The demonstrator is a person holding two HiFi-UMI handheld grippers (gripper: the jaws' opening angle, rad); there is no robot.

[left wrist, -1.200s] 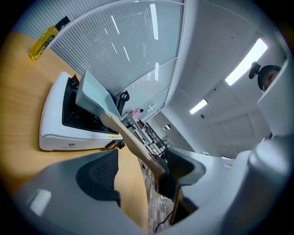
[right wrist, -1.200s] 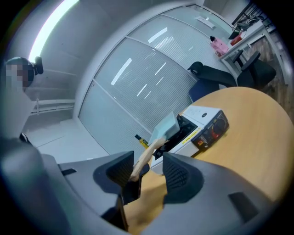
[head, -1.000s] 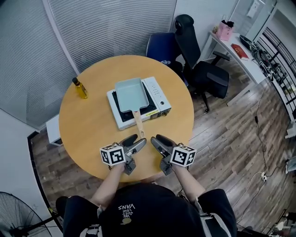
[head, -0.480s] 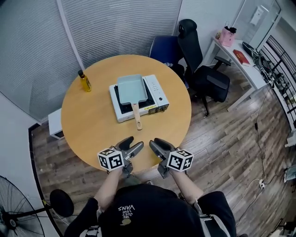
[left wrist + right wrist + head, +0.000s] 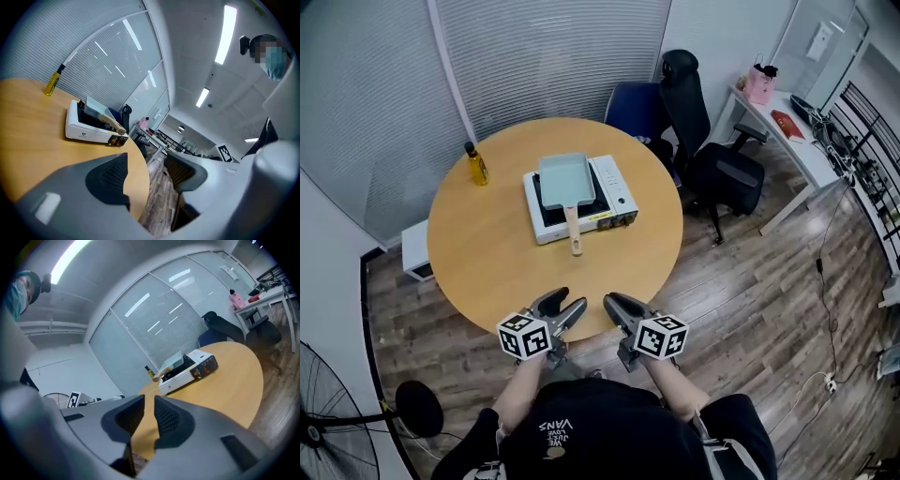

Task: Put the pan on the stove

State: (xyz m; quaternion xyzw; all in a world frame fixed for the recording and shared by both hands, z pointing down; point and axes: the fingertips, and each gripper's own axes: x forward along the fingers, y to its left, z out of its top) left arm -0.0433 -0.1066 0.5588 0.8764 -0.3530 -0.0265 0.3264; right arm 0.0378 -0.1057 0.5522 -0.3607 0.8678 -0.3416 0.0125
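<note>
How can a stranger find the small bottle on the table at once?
Find the round wooden table. A white stove with a pale pan sits near its centre; the bottle stands alone to the left of it in the head view, near the table's edge. It alone is small, upright and yellow, with a dark cap.

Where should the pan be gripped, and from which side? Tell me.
Grip the wooden handle of the pan, coming from the person's side. It juts past the stove's front edge toward that side, raised off the table, while the pan's body is wide.
</note>
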